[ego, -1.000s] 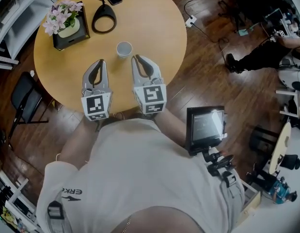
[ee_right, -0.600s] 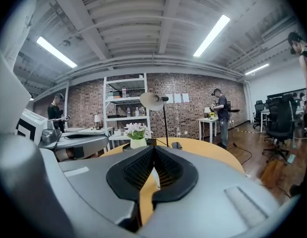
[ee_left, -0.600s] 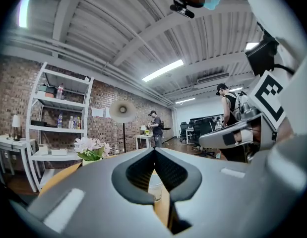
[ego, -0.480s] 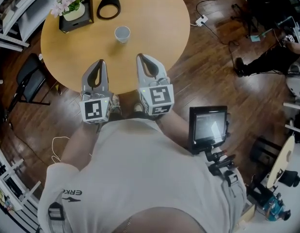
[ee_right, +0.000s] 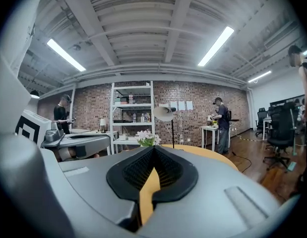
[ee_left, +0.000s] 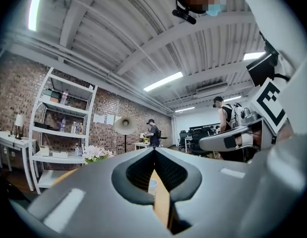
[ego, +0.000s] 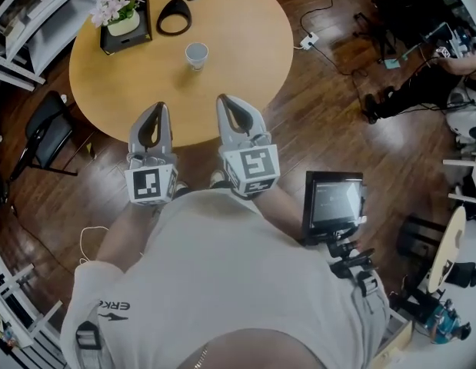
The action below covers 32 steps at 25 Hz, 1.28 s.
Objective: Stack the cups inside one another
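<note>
Both grippers have drawn back toward us since a second ago; earlier they flanked the cup [ego: 196,54], and now their tips reach just over the near edge of the round table [ego: 253,44]. Our left gripper [ego: 158,108] has its jaws pressed together with nothing between them. Between the two and well beyond them, the white cup stands toward the table's far edge, just right of the lamp base [ego: 174,18]. Our right gripper [ego: 224,98] is likewise closed tight and empty.
</note>
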### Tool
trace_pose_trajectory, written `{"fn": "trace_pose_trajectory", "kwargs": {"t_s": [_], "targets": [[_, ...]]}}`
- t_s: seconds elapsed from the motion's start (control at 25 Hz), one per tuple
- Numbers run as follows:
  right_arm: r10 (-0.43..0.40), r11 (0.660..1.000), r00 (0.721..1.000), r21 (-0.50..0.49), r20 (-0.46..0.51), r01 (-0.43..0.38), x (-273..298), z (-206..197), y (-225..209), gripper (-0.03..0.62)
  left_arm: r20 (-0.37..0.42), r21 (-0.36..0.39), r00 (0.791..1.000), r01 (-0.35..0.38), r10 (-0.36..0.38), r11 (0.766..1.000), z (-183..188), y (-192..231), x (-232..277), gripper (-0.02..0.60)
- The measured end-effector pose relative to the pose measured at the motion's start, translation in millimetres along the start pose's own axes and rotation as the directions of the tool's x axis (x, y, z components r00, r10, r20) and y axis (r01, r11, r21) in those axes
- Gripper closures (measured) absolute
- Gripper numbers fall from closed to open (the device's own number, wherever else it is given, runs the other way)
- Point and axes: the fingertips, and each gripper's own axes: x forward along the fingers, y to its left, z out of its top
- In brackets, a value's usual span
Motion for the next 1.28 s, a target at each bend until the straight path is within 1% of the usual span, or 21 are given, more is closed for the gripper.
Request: {"fn": "trace_pose_trajectory", "kwargs": {"t_s": [0.16, 0.24, 0.36, 0.44, 0.56, 0.68, 0.8, 1.04, 1.28], "targets": [[-0.011, 0.998, 0.999, -0.058, 0.039, 0.013, -15, 12, 24, 0.580, 0.026, -0.002, 1.000, 0.017, -0.017, 1.000, 11, 3, -26, 0.580], [-0.019, 0.998, 0.999, -0.059, 0.048, 0.022, -20, 14, 32, 0.580, 0.024, -0.007, 1.000, 0.018, -0.018, 1.000, 11, 6, -35, 0.580], [-0.033, 0.998, 0.999, -0.051, 0.036, 0.035, -27, 10, 37, 0.580, 0.004, -0.008, 1.000, 0.024, -0.024, 1.000, 10, 10, -43, 0.580], [-0.040, 0.998, 0.999, -0.042, 0.023, 0.040, -29, 5, 40, 0.580, 0.018, -0.011, 1.000, 0.025, -0.025, 1.000, 9, 13, -47, 0.580], [-0.046, 0.998, 0.999, -0.034, 0.026, 0.047, -30, 4, 43, 0.580, 0.022, -0.007, 0.999, 0.028, -0.028, 1.000, 7, 14, -49, 0.580], [-0.051, 0.998, 0.999, -0.039, 0.018, 0.052, -30, 2, 43, 0.581, -0.002, 0.004, 1.000, 0.026, -0.026, 1.000, 4, 14, -50, 0.580], [-0.052, 0.998, 0.999, -0.046, 0.008, 0.053, -30, 0, 44, 0.582, 0.011, 0.003, 1.000, 0.014, -0.014, 1.000, 3, 18, -50, 0.580], [-0.052, 0.997, 0.999, -0.049, 0.000, 0.052, -30, -1, 44, 0.582, 0.010, -0.004, 1.000, 0.006, -0.006, 1.000, 3, 19, -51, 0.580], [-0.057, 0.996, 0.998, -0.061, 0.014, 0.058, -27, 4, 43, 0.582, 0.008, 0.001, 1.000, -0.007, 0.007, 1.000, 0, 23, -49, 0.580]]}}
